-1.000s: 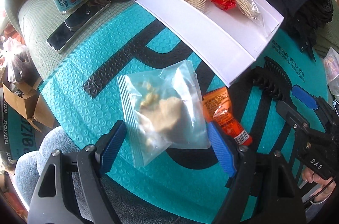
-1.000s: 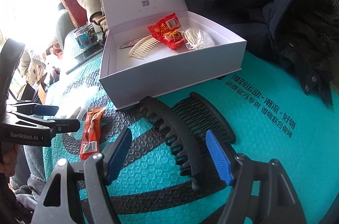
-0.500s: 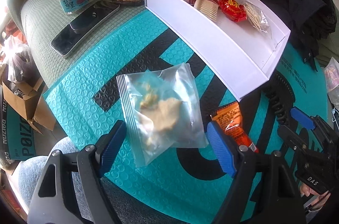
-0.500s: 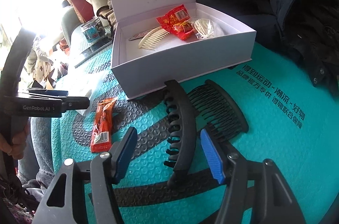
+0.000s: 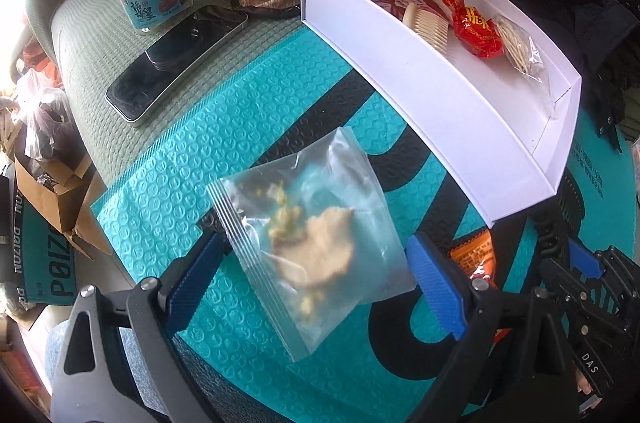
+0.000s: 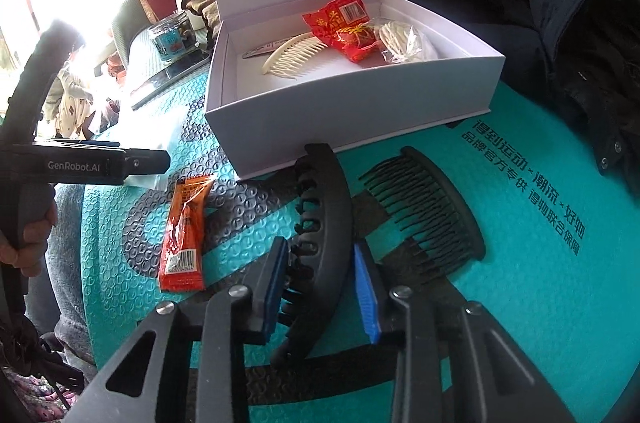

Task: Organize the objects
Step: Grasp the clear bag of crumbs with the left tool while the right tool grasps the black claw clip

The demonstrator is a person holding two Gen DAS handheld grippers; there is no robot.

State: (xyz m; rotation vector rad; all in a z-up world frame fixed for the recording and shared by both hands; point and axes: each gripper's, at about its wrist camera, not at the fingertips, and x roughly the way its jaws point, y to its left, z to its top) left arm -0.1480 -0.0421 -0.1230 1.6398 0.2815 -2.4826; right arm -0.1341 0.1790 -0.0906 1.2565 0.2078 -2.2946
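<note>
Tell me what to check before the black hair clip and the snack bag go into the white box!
1. Right gripper around the black hair clip: ok, jaws closing with the clip between the pads.
2. Clip lifted off the teal mat: not ok, it lies on it.
3. Left gripper on the clear snack bag: not ok, jaws opening, pads apart from the bag.
4. White box open: ok, lid stands up.
5. Room in the box: ok, bare floor at the near end beside the cream comb.
6. Clip clear of the black comb: cannot tell.
</note>
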